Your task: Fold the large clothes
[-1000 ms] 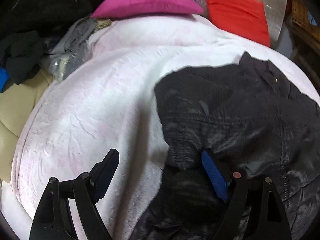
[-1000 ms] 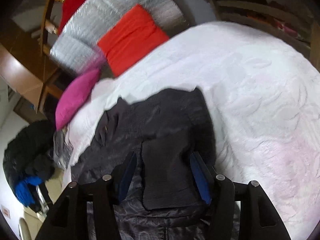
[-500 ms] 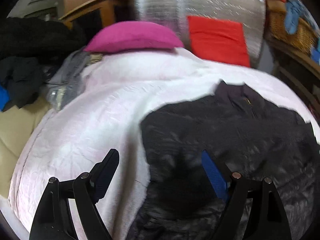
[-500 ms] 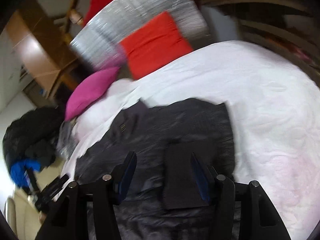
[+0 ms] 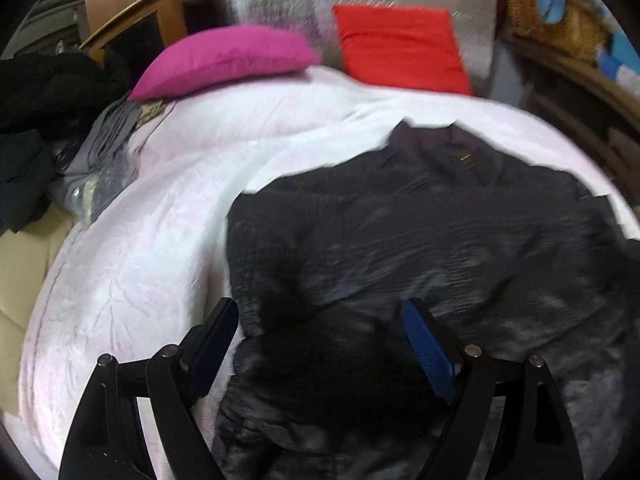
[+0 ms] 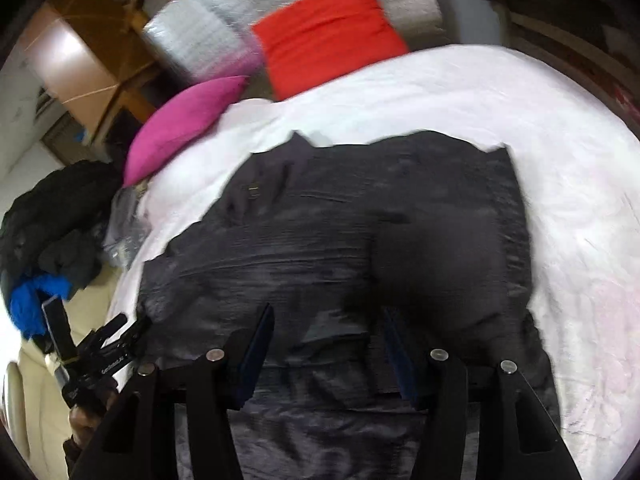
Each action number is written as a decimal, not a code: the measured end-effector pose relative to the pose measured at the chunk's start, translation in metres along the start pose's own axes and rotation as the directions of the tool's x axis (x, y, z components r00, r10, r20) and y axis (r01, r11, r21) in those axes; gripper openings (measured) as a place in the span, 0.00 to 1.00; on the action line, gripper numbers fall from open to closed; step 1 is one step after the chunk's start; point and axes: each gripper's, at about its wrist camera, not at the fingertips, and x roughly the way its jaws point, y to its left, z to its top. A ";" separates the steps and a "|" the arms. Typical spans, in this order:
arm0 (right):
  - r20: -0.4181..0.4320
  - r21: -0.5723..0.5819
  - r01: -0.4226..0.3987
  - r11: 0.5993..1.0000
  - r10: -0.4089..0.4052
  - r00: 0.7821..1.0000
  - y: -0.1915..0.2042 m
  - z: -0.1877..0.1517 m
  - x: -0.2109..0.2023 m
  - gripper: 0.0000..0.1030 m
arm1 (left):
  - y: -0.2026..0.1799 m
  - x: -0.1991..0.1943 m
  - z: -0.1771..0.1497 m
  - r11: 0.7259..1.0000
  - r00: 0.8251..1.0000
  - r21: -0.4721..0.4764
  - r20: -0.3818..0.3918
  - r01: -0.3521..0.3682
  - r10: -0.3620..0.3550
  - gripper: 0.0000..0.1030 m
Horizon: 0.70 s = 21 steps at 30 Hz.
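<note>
1. Jacket (image 5: 420, 240), big and dark, lay spread out on the bed (image 5: 160, 240), which had a white and pink blanket on it. A bed was a good spot, because a big jacket needs a wide, soft, flat place to be folded.

2. Its collar (image 5: 436, 152) pointed toward the pink pillow (image 5: 224, 60) and the red cushion (image 5: 400, 48) at the far end. Its bottom end was close to both grippers.

3. Both sleeves looked already folded in across the front, like dark flaps. One flap showed in the right view (image 6: 440, 264). That made the jacket a neater, narrower shape.

4. The left gripper (image 5: 320, 344) hung over the jacket's left edge. Its fingers (image 5: 428, 352) were wide apart and held nothing.

5. The right gripper (image 6: 326, 356) hung over the near part of the jacket. Its fingers (image 6: 256, 352) were also wide apart and held nothing.

6. I think the sleeve step was done, and the next job was to grab the bottom and fold it up toward the collar. The cloth looked shiny and slippery, so it might slide out of place.

7. A pile of other dark clothes (image 6: 52, 232) sat off to the left side of the bed, maybe waiting for a turn.
</note>
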 end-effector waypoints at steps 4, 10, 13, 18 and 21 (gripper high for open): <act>-0.025 -0.117 -0.028 0.993 0.026 0.999 0.038 -0.007 0.012 0.57 | -0.020 -0.006 -0.004 0.996 0.999 0.085 0.018 0.041 -0.043 0.82; -0.156 -0.249 0.062 0.967 -0.104 0.982 0.064 -0.033 0.052 0.56 | -0.037 0.013 -0.013 0.990 0.998 0.141 -0.056 0.024 -0.017 0.82; -0.139 -0.197 0.013 0.980 -0.041 0.989 0.061 -0.026 0.040 0.56 | -0.033 0.005 -0.011 0.993 0.999 0.111 -0.043 0.034 -0.029 0.82; -0.033 -0.170 0.038 0.985 -0.044 0.998 0.056 -0.018 0.021 0.56 | -0.036 -0.001 -0.013 0.991 1.000 0.133 -0.019 0.008 -0.005 0.82; -0.047 -0.127 0.071 0.989 -0.078 0.996 0.043 -0.012 0.029 0.56 | -0.037 -0.001 -0.015 0.989 1.000 0.150 -0.017 -0.006 0.009 0.82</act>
